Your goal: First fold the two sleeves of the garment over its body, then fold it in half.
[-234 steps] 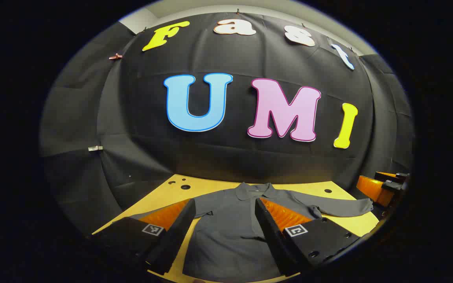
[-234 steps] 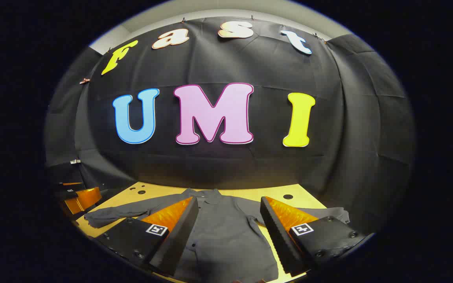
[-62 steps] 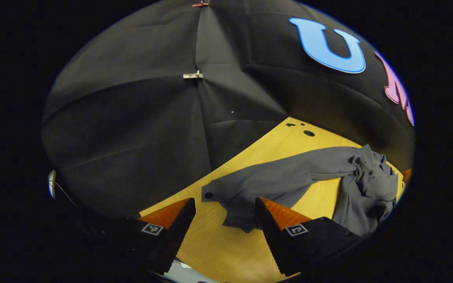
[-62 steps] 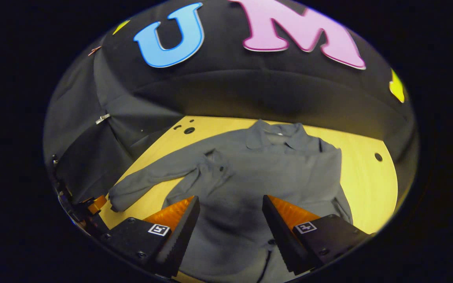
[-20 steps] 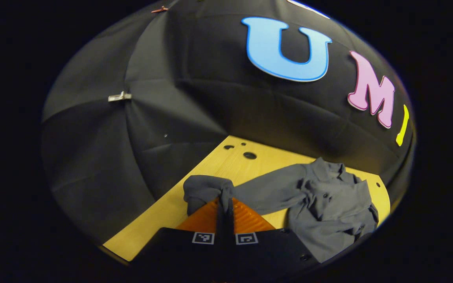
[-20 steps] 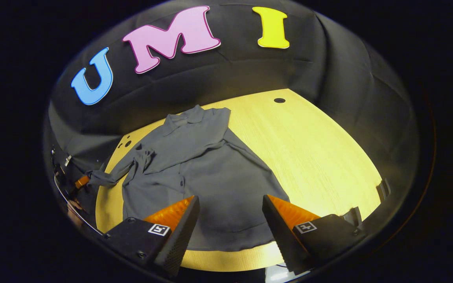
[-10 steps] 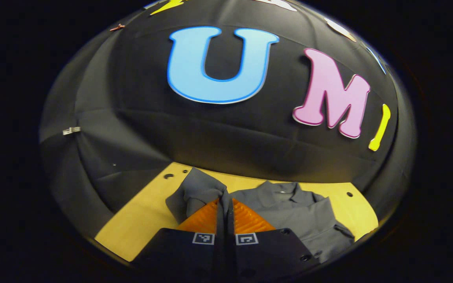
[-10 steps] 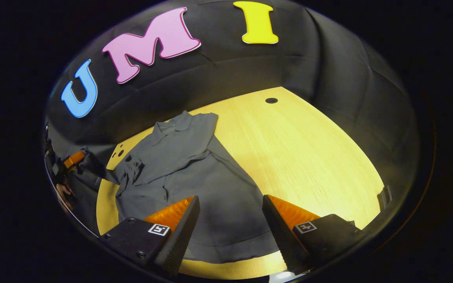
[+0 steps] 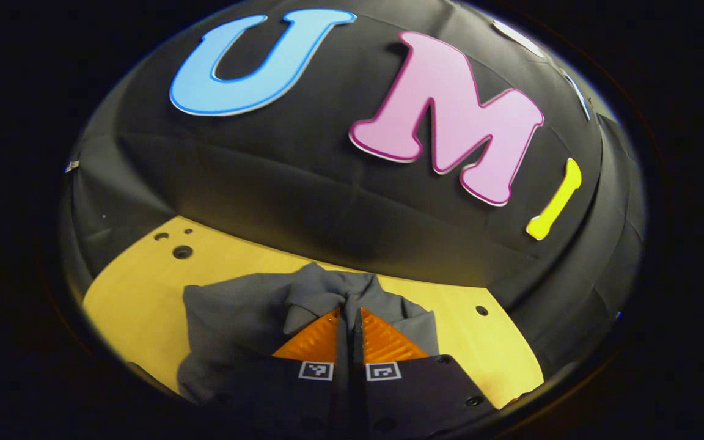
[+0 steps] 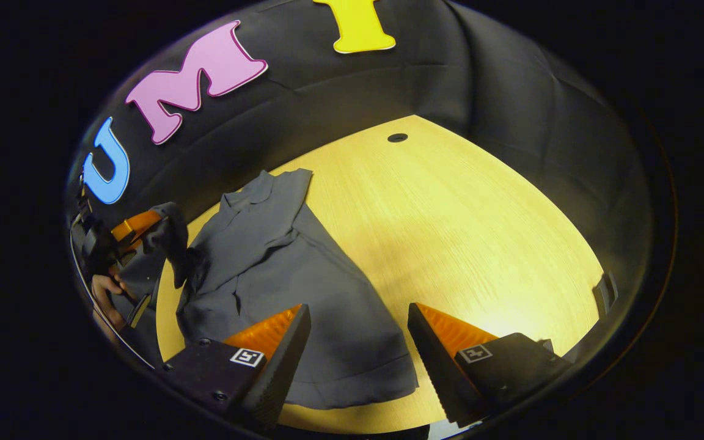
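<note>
A grey collared shirt [image 10: 278, 269] lies on the yellow wooden table [image 10: 462, 232], one sleeve folded across its body. My left gripper [image 9: 349, 313] is shut on the cuff of the other sleeve [image 9: 321, 296], which bunches up over the fingertips above the shirt [image 9: 230, 318]. In the right gripper view that gripper [image 10: 144, 229] hangs at the far left, lifting the dark sleeve [image 10: 172, 241] off the table, with a hand [image 10: 106, 287] below it. My right gripper [image 10: 358, 318] stands open above the shirt's hem, holding nothing.
The table has a round hole [image 10: 397, 137] near its far edge and small holes [image 9: 176, 244] at the left corner. Black cloth walls close in behind and to the sides. Bare tabletop lies to the right of the shirt.
My left gripper has carried the sleeve up and in over the shirt body. The right gripper has drawn back and turned right a little, still open.
</note>
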A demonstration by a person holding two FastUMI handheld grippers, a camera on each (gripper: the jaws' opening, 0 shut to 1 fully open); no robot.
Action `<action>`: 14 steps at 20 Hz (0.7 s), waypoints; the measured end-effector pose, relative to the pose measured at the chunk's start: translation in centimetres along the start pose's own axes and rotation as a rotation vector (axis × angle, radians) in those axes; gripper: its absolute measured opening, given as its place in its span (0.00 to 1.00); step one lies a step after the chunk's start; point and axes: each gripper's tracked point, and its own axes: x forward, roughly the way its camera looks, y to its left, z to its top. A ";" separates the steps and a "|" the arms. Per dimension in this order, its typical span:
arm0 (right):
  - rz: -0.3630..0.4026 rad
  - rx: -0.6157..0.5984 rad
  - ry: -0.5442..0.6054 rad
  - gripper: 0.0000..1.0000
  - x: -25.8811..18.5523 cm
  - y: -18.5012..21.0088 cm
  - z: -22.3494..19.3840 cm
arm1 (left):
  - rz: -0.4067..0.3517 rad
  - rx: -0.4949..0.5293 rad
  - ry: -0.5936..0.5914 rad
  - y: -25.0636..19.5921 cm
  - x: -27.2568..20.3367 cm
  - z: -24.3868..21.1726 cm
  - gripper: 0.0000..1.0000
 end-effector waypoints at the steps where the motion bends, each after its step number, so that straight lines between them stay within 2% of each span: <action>1: 0.001 0.005 0.006 0.99 0.0 -0.3 -0.1 | -0.017 0.004 0.011 -1.3 0.5 -0.5 0.05; 5: 0.003 0.005 0.032 0.99 0.2 -1.2 -0.7 | -0.067 0.007 0.042 -4.7 2.1 -2.2 0.05; 9: 0.009 -0.006 0.048 0.99 0.2 -2.1 -0.7 | -0.100 -0.038 0.061 -7.6 3.8 -3.5 0.05; 14: 0.026 -0.010 0.064 0.99 0.4 -2.3 -0.9 | -0.071 -0.029 0.109 -8.9 5.7 -6.0 0.08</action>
